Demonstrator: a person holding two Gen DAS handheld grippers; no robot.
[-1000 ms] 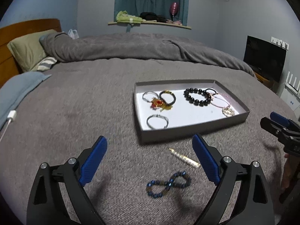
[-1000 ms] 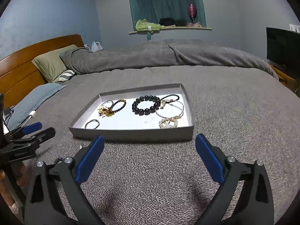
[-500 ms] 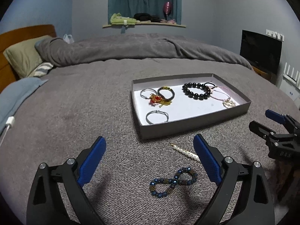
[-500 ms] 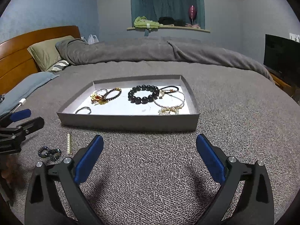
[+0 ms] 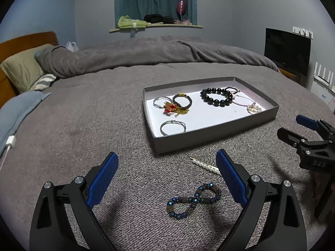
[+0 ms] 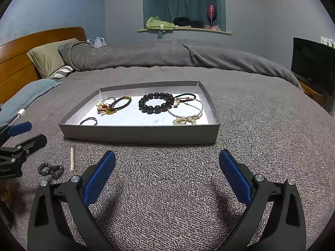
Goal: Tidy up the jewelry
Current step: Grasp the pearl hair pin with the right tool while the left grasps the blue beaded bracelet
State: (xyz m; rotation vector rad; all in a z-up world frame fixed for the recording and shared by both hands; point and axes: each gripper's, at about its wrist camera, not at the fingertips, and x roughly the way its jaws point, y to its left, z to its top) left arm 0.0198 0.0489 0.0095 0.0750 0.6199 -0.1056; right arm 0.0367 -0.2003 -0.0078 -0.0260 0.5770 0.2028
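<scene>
A grey tray [image 5: 215, 132] [image 6: 142, 135] with a white floor lies on the grey bed cover and holds several bracelets, among them a black bead bracelet [image 5: 216, 97] [image 6: 156, 103]. A blue bead bracelet [image 5: 193, 199] [image 6: 51, 169], twisted into a figure eight, and a pearl hair pin [image 5: 206, 165] [image 6: 72, 159] lie on the cover in front of the tray. My left gripper [image 5: 166, 178] is open and empty just above the blue bracelet. My right gripper [image 6: 167, 175] is open and empty over bare cover in front of the tray.
The bed cover [image 6: 261, 129] spreads wide around the tray. A rolled grey duvet [image 5: 146, 56] and pillows [image 5: 23, 69] lie at the back. A white charger cable [image 5: 9, 143] lies at the left. A television [image 5: 286, 50] stands at the right.
Both grippers have come lower and nearer to the bed cover. The blue bracelet now lies between the left fingers. The right gripper has swung left, facing the tray squarely.
</scene>
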